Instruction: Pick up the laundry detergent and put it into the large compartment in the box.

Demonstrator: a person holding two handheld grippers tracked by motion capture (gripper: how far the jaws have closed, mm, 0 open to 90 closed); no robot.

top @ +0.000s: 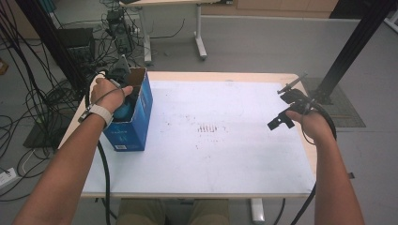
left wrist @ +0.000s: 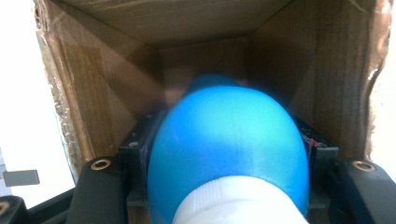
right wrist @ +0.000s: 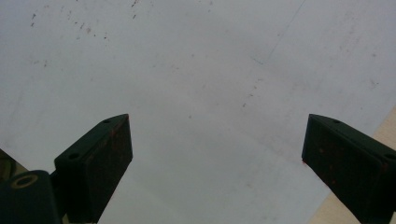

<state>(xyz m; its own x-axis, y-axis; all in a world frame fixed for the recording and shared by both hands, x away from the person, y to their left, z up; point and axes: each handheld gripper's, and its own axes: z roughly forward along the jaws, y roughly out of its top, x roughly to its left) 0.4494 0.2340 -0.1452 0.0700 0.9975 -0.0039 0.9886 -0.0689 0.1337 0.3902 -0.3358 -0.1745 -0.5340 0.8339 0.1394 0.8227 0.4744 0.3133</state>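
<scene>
left fingers: we see them closed against both sides of a blue ball-shaped thing, which sits squeezed between them; a white part of it shows at the bottom of the left gripper view.
left gripper: we find it pushed into the open top of the box, held by the left hand, which wears a pale wrist band.
blue thing: in the high view we see a bit of it at the mouth of the box, just below the hand; we cannot tell whether it touches the box walls.
box: blue outside, brown cardboard inside, standing upright on the left part of the surface, its flaps open upward.
right fingers: we see them spread wide apart with nothing between them, only the bare sheet under them.
right gripper: held by the right hand above the right edge of the surface, well apart from the box.
surface: a pale sheet with small dark specks near the middle, wood showing at the edges.
cable: a black one trails from the left gripper down past the near edge.
</scene>
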